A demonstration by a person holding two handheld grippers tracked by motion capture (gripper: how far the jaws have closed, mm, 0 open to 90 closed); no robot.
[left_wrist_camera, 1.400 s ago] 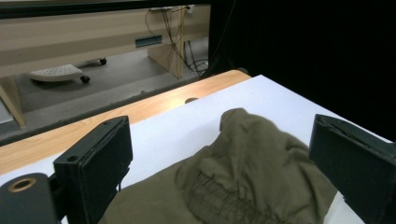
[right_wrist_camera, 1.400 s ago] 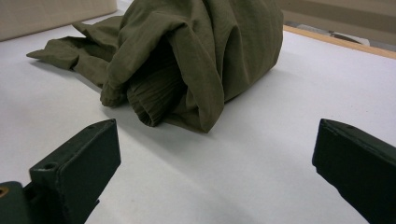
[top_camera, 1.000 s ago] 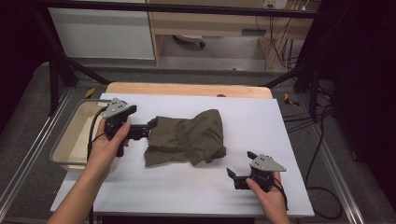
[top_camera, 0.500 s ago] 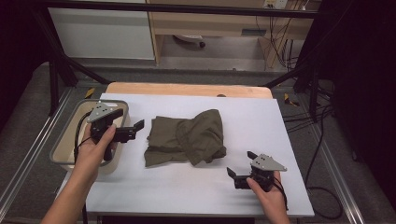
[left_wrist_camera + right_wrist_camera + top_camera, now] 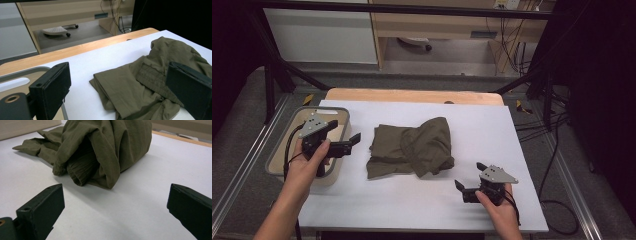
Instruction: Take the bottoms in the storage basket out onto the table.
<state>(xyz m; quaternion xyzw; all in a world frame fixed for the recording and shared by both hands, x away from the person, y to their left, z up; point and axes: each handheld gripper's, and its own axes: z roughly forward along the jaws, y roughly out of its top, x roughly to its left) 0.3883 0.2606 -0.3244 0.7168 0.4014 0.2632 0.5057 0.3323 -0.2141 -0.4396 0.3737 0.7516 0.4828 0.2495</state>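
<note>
Two grippers are over the white table (image 5: 522, 130), and both have their jaws wide apart with nothing between them. The left gripper (image 5: 343, 134) hangs above the right rim of the grey bin (image 5: 276, 145), just beside the left edge of the cloth (image 5: 412, 147) but not touching it. The right gripper (image 5: 469, 182) is near the front edge of the table, apart from the cloth, with bare table between them. The olive cloth lies crumpled in the middle of the table, with free room on its right side and behind it up to the wooden strip (image 5: 412, 96). No writing can be read anywhere. The right gripper view shows an elastic cuff (image 5: 75, 176) under the fold; the left gripper view shows a ribbed band (image 5: 152, 80) and a wheeled base (image 5: 56, 30) on the floor.
</note>
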